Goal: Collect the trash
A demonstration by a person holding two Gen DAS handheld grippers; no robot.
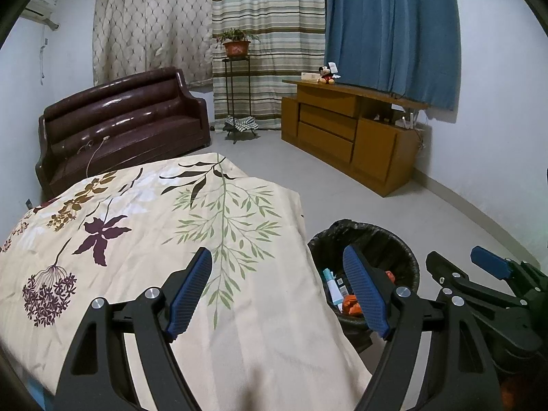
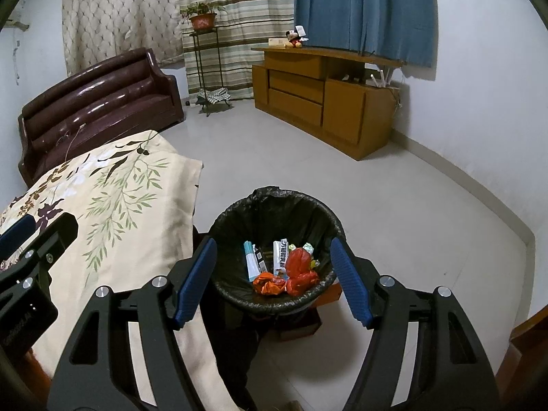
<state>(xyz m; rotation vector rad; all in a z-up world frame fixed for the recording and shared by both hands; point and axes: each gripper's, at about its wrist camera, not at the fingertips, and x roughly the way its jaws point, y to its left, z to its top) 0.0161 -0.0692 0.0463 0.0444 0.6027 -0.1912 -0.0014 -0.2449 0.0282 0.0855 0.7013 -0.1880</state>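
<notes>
A round bin [image 2: 322, 217] lined with a black bag stands on the floor beside the bed. Inside lie several pieces of trash: red and orange crumpled wrappers [image 2: 298, 269], small boxes and a white tube [image 2: 251, 260]. My right gripper [image 2: 274, 274] hovers above the bin, open, with nothing between its blue pads. My left gripper [image 1: 279, 291] is open over the floral bedcover [image 1: 154, 226] near its right edge, empty. The bin [image 1: 400, 243] shows in the left wrist view behind the right finger. The right gripper [image 1: 486, 267] appears there at the far right.
A dark brown leather sofa [image 1: 130, 120] stands beyond the bed. A wooden cabinet [image 2: 322, 99] with a plush toy [image 2: 294, 38] sits against the far wall under a blue curtain. A plant stand [image 2: 205, 48] is by the striped curtain. Pale tiled floor lies between.
</notes>
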